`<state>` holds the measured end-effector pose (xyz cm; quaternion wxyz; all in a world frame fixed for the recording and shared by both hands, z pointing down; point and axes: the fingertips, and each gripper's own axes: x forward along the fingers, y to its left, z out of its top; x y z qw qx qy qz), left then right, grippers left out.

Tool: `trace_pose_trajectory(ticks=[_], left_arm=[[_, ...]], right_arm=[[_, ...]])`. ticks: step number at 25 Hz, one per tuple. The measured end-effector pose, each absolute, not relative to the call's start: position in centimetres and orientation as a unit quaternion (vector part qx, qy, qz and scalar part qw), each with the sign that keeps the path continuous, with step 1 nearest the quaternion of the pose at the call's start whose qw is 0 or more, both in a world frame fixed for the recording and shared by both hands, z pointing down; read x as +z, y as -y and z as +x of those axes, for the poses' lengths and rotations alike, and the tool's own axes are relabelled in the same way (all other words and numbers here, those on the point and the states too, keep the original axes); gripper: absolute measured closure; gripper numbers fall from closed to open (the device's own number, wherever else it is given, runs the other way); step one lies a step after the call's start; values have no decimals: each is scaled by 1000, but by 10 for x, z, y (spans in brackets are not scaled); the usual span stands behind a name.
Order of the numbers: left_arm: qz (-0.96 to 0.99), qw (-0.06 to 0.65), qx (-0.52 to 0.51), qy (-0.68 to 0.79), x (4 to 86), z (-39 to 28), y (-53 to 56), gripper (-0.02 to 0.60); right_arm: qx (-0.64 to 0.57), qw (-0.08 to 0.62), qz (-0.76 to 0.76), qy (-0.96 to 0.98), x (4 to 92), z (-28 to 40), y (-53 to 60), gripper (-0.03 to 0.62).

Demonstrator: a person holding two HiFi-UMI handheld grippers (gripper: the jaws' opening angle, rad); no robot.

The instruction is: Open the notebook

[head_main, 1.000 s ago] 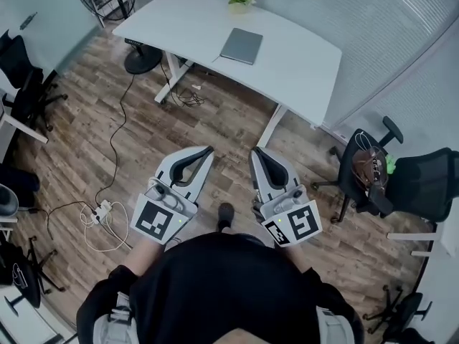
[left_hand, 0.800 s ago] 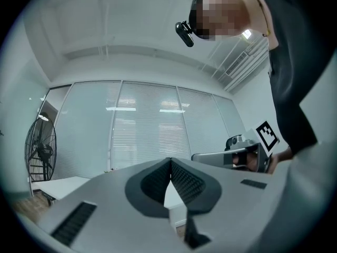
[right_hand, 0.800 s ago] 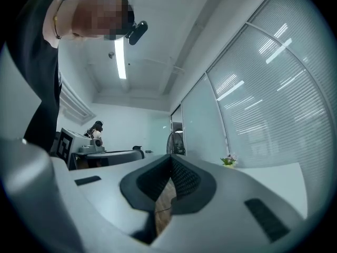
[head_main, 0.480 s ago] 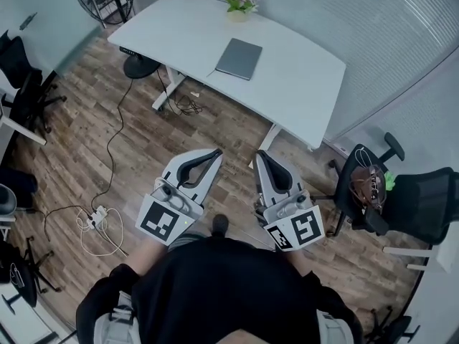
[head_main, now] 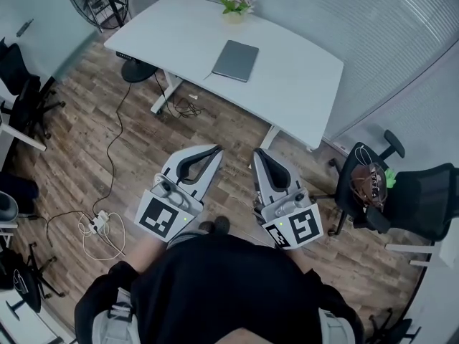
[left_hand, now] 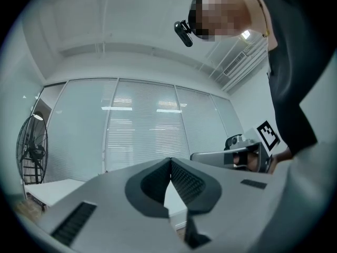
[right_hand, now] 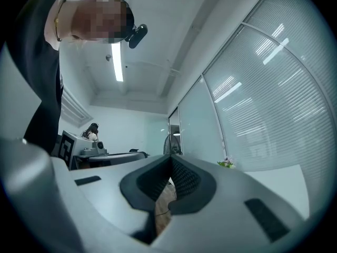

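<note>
My left gripper (head_main: 214,151) and right gripper (head_main: 257,153) both closed, empty, far from shut notebook (head_main: 235,61) on desk (head_main: 305,74).

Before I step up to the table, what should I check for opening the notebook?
1. Notebook closed, flat on the table: ok.
2. Left gripper empty, fingers together: ok.
3. Right gripper empty, fingers together: ok.
4. Notebook within reach: not ok; both grippers are over the floor, short of the table.
5. Floor cable and chair off to the sides of the way ahead: ok.
6. Plant apart from the notebook: ok.
</note>
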<state>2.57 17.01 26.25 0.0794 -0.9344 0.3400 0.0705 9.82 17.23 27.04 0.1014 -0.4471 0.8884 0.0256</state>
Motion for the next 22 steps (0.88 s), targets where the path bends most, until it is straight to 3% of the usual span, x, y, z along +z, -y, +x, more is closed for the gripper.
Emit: trace_pose_trajectory(ticks=[22], left_arm=[[-930, 78, 68, -351, 271, 36, -154, 571]], right_arm=[[39, 115, -433, -893, 268, 109, -153, 589]])
